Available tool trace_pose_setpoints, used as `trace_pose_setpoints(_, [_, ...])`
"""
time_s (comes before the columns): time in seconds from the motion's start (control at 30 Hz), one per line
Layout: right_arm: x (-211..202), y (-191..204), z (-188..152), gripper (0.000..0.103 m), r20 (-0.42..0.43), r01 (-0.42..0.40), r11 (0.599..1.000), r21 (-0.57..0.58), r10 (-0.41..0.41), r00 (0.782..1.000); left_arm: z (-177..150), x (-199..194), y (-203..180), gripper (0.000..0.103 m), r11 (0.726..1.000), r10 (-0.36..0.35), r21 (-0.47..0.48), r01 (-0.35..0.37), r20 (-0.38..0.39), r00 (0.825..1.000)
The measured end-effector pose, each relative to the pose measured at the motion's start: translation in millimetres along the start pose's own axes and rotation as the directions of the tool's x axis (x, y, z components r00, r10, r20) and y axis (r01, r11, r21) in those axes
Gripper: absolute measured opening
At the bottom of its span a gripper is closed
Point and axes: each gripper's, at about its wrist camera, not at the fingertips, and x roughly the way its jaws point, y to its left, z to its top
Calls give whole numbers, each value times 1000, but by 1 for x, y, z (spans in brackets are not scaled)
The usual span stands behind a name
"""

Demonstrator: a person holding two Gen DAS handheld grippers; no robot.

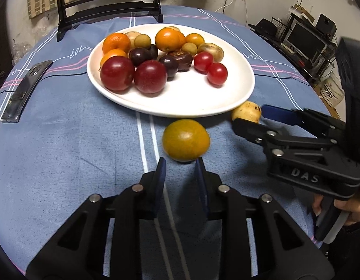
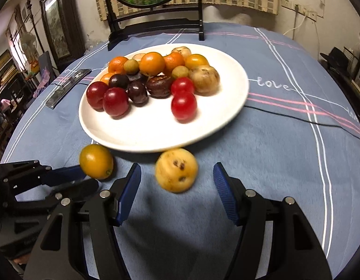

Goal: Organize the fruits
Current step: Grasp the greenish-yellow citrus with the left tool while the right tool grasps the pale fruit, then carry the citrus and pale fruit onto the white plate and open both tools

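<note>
Most fruit already on white plate (image 1: 238, 93). Two left on tablecloth (image 1: 75, 140) at plate's near rim: yellow-green citrus (image 1: 186, 140), spotted yellow fruit (image 2: 176, 170). My left gripper (image 1: 180, 163) fingers together, empty, just short of citrus; right gripper (image 2: 177, 184) fingers apart, straddling spotted fruit, not gripping.

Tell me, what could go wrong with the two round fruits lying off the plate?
The greenish-orange round fruit sits just past the left gripper, whose jaws stand too narrow to fit round it, so a push could roll it away. The spotted yellow fruit lies against the white plate rim; the open right gripper might bump the plate and jostle the piled fruit.
</note>
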Motion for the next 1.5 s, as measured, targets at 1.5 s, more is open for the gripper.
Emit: trace_pose_setpoints(1.5, [-71,-18,-11,38,154,-69,997,32,63,986,34,-56,-12,39,1000,18,21,-21,132,991])
